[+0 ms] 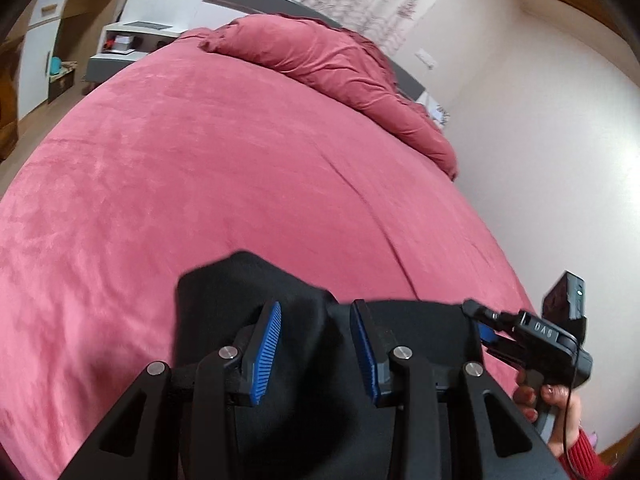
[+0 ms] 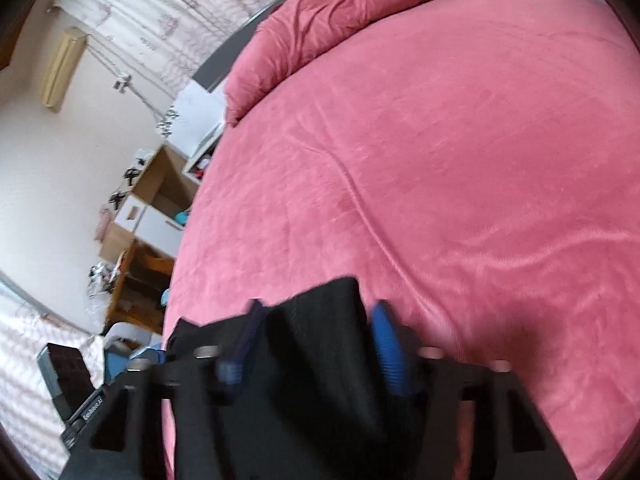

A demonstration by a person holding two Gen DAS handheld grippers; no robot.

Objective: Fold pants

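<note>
The black pants (image 1: 256, 288) hang bunched between my two grippers above the pink bed. My left gripper (image 1: 316, 344) has its blue pads on either side of a fold of the black fabric and grips it. My right gripper (image 2: 316, 344) likewise holds a bunch of the black pants (image 2: 316, 320) between its blue pads; this view is blurred. The right gripper also shows at the right edge of the left wrist view (image 1: 480, 320), gripping the same stretch of fabric.
A wide bed with a pink cover (image 1: 200, 168) fills both views, with a rumpled pink duvet (image 1: 320, 64) at its head. A white nightstand (image 1: 132, 36) and wooden cabinets (image 2: 152, 208) stand beyond the bed. A pale wall (image 1: 540, 140) lies to the right.
</note>
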